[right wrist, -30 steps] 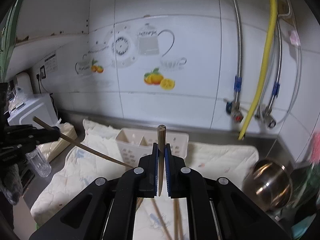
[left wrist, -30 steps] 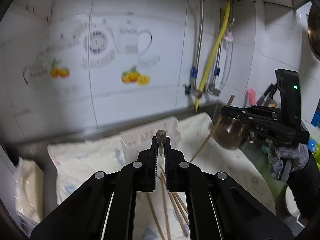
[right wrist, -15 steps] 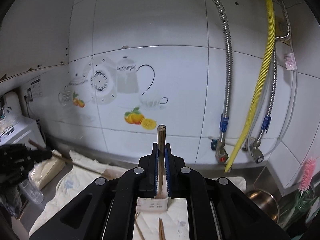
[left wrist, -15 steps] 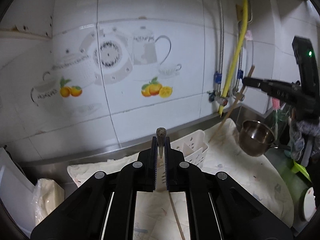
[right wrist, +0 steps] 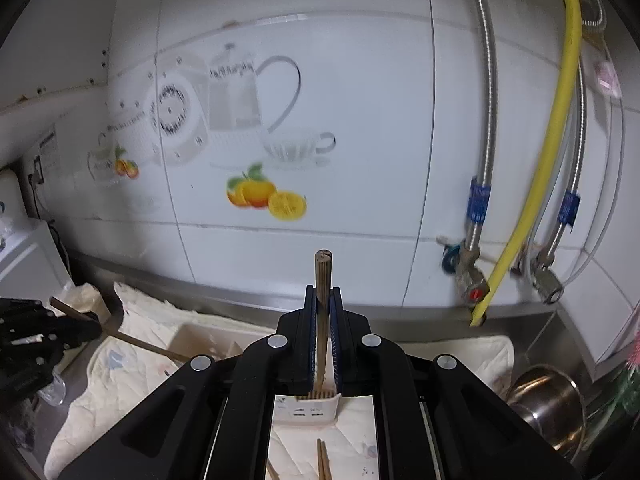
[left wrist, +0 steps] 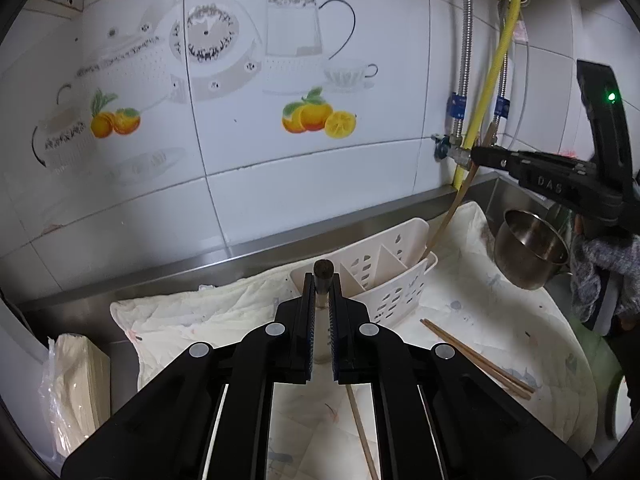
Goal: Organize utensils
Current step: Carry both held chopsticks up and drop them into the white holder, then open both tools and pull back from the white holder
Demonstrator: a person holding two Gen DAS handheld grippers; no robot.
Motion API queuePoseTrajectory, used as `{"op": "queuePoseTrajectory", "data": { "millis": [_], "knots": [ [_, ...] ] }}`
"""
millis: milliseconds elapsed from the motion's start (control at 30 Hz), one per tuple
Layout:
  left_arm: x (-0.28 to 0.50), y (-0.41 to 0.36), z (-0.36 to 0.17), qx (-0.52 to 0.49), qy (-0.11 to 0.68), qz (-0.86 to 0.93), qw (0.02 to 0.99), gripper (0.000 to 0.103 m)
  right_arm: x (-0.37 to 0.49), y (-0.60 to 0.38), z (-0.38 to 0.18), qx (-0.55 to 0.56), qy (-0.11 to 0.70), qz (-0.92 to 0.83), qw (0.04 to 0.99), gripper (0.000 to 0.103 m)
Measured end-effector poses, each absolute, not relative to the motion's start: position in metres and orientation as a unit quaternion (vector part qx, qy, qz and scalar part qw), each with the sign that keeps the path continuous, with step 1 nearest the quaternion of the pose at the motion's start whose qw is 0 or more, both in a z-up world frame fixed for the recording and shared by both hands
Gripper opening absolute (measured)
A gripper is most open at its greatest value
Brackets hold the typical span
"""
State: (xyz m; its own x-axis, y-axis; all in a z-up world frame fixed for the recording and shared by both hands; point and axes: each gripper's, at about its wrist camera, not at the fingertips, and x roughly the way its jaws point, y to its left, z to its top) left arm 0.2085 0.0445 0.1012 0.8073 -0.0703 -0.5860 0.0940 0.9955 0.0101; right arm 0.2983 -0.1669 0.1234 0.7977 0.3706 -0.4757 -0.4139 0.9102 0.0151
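A white slotted utensil holder [left wrist: 384,276] stands on a pale cloth [left wrist: 500,328] by the tiled wall. My left gripper [left wrist: 322,280] is shut on a wooden chopstick [left wrist: 323,270], held upright just in front of the holder's left end. My right gripper [right wrist: 323,292] is shut on another chopstick [right wrist: 322,280]; in the left wrist view that chopstick [left wrist: 452,208] slants down into the holder's right compartment. The holder also shows in the right wrist view [right wrist: 308,410], below the jaws. Loose chopsticks [left wrist: 476,360] lie on the cloth.
A steel bowl [left wrist: 528,252] sits right of the holder. A bagged stack of napkins [left wrist: 76,384] stands at the left. Yellow hose and braided pipes [right wrist: 560,120] hang on the wall at the right. A white appliance [right wrist: 24,256] stands far left.
Both grippers have come closer to the holder. The right gripper has lowered its chopstick tip into the holder's right compartment. The left gripper now holds its chopstick near the holder's left end.
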Motion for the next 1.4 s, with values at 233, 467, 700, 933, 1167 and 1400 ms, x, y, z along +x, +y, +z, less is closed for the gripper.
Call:
{"op": "queuePoseTrajectory", "data": {
  "millis": [233,467,700,933,1167,1400],
  "knots": [
    [0.213,0.047,0.095,0.012,0.317,-0.040,0.948,0.006,0.309,-0.168,0.102,-0.045,0.267,0.201,0.942,0.006],
    [0.211,0.049,0.097,0.005,0.315,-0.039,0.948,0.007,0.313,-0.172,0.097,-0.038,0.274,0.197,0.940,0.006],
    [0.203,0.052,0.099,-0.002,0.307,-0.036,0.951,0.017,0.310,-0.176,0.101,-0.035,0.271,0.195,0.942,0.008],
    [0.176,0.052,0.100,-0.006,0.293,-0.025,0.956,0.042,0.291,-0.189,0.111,-0.029,0.255,0.189,0.948,0.034],
    [0.141,0.053,0.081,-0.033,0.292,-0.019,0.956,0.059,0.255,-0.207,0.105,-0.015,0.248,0.195,0.949,0.053],
    [0.114,0.061,0.044,-0.069,0.312,-0.003,0.948,0.063,0.211,-0.214,0.073,-0.019,0.261,0.202,0.944,0.060]
  ]
}}
